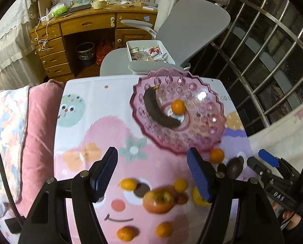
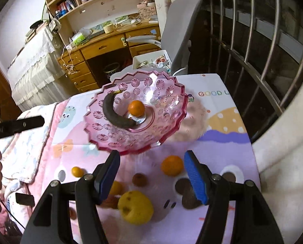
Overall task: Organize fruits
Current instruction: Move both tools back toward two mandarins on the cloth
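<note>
A: Where does the fruit stand right now?

B: The pink glass bowl (image 1: 179, 118) sits at the far end of the counter (image 1: 102, 109) and holds a blackened banana (image 1: 158, 109) and one small orange (image 1: 178, 107). The rest lies loose on the cartoon cloth nearer us: a reddish apple (image 1: 158, 201), a yellow fruit (image 2: 135, 207), a dark avocado-like piece (image 1: 235, 167), a small brown fruit (image 2: 139, 179) and several more mandarins, one of them (image 2: 171, 165) just in front of the bowl.

A: And the claws?

B: The left claw (image 1: 152, 174) is open and empty, above the apple. The right claw (image 2: 152, 175) is likewise open with nothing between its pads, above the yellow fruit and the mandarin.

A: How do these things handle, do you think?

B: The apple looks firm and the heaviest; I would take it across its widest part, since smooth skin can slip off a shallow pinch. The mandarins seem light and slightly soft, so a gentle squeeze at the equator should do. The banana is so dark that it is probably mushy, best left alone.

A: Any risk with the bowl?

B: It appears to be brittle glass on a foot, so fruit should be lowered in, not dropped. Round pieces may roll toward the centre dip.
</note>
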{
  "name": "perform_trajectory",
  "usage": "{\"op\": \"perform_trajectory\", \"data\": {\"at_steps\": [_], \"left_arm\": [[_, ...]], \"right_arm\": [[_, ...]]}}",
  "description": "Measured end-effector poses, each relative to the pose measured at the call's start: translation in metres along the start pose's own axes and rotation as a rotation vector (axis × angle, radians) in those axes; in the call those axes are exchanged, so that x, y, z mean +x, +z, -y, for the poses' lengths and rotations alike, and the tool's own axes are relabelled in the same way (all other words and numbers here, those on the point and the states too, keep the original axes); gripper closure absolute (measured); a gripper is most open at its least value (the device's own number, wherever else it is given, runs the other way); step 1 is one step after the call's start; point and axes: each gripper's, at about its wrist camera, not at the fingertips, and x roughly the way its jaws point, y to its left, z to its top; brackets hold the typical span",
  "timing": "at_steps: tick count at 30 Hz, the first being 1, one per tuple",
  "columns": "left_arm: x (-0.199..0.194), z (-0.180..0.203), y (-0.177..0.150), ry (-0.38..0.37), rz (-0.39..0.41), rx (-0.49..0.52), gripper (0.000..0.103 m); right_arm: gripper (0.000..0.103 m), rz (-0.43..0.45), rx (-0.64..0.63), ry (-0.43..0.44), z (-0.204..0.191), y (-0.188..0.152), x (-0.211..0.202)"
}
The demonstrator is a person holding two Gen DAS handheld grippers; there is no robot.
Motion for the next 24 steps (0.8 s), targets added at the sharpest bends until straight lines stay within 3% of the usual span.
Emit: {"op": "perform_trajectory", "data": {"at_steps": [11,24], "left_arm": [[-0.028,-0.026,-0.078,-0.005,-0.032,0.01,0.034],[0.003,-0.046,-0.153,0.037,-0.162,0.007,0.034]], "right_arm": [[0.037,-0.039,0.111,0.034,-0.015,-0.048,-0.03],[0.037,-0.201,0.19,0.134,-0.045,-0.112,-0.021]]}}
